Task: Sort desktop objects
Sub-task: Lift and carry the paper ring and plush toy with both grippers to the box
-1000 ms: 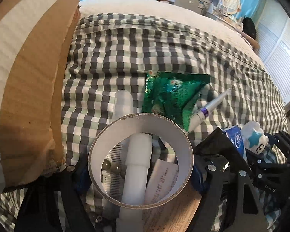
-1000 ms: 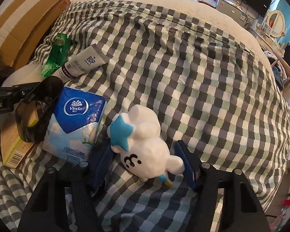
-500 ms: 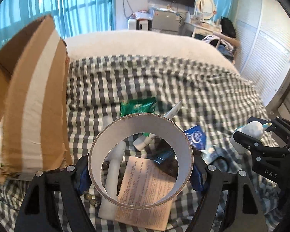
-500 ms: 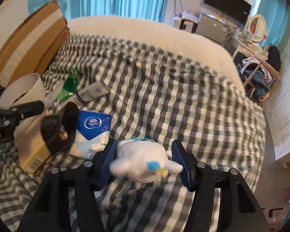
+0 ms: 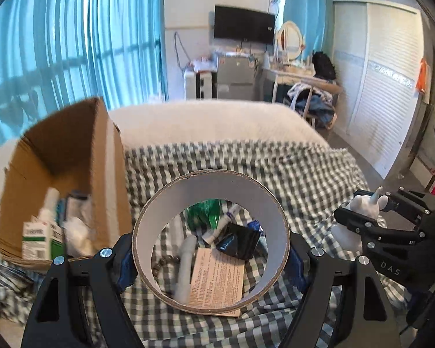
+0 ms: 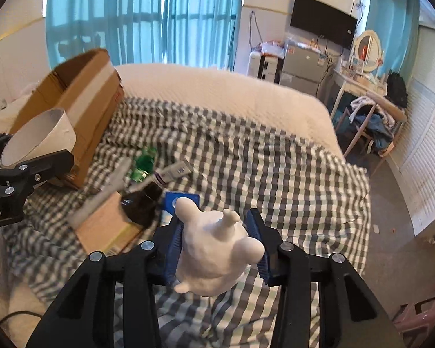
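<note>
Cardboard, brown outside and white inside, forms the wide tape-roll ring (image 5: 210, 203) that the left gripper (image 5: 210, 256) clamps across its width, blue pads pressed on either side, lifted clear of the bed. To its left stands the open brown cardboard box (image 5: 101, 156) on the grey-and-white checked bedspread (image 5: 298, 174); inside it a green-and-white carton (image 5: 39, 239) stands upright among other items too blurred to name.

The right gripper (image 6: 214, 239) has just been closing, and its blue pads now press both flanks of the white soft toy figure (image 6: 214, 249), held above the bedspread with its back to the camera. In the left view the same toy shows at the far right, between black fingers.

On the bedspread, between the box and the toy, lies a loose cluster: a green foil packet (image 6: 143, 166), a white squeeze tube with a purple band (image 6: 172, 172), a long white plastic tube (image 6: 101, 197), a tan printed carton lying flat (image 6: 107, 230), a black crumpled object (image 6: 142, 204) resting on that carton, possibly a bag, and a blue tissue pack (image 6: 181, 198) just behind the toy's head.
</note>
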The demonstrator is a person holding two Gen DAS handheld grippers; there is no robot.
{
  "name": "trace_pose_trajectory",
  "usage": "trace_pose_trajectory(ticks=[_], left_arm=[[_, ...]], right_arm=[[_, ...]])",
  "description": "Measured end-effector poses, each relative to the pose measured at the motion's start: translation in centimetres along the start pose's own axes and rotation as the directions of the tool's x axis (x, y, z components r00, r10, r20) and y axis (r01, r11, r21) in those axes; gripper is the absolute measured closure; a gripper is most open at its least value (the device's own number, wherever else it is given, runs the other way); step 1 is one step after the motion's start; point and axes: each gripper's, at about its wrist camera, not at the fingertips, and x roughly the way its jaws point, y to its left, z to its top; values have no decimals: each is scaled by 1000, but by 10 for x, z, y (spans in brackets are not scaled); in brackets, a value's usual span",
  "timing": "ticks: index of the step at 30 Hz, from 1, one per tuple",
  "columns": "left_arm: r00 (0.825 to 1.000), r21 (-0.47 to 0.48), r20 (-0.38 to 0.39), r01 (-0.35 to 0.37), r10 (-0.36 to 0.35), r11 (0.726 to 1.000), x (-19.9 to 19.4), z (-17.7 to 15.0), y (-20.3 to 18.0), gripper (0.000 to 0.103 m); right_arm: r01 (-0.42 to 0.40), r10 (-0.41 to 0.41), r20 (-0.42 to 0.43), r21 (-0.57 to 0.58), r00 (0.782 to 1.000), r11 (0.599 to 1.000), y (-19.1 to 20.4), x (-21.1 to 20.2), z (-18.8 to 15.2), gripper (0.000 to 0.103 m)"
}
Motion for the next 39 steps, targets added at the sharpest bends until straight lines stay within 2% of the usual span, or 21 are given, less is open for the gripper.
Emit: trace_pose_trajectory(ticks=[9, 17, 23, 29, 39], left_arm=[[990, 15, 138, -14, 12, 1000, -62, 13, 7, 22], [963, 19, 265, -48, 41, 999, -120, 19, 23, 22], [943, 4, 328, -52, 48, 999, -155, 22, 41, 22], [929, -17, 365, -66, 68, 998, -175, 26, 65, 22], [919, -47, 381, -93, 104, 995, -184, 29, 98, 22]], right_arm=[[6, -10, 133, 29, 991, 1000, 22, -68, 18, 61], [2, -18, 265, 58, 964, 998, 47, -122, 41, 61], [-20, -9, 334, 82, 942, 996, 68, -150, 58, 61], [-34, 2, 389, 76, 921, 997, 98, -171, 74, 61], [-77, 50, 438, 44, 897, 996, 149, -181, 99, 64]])
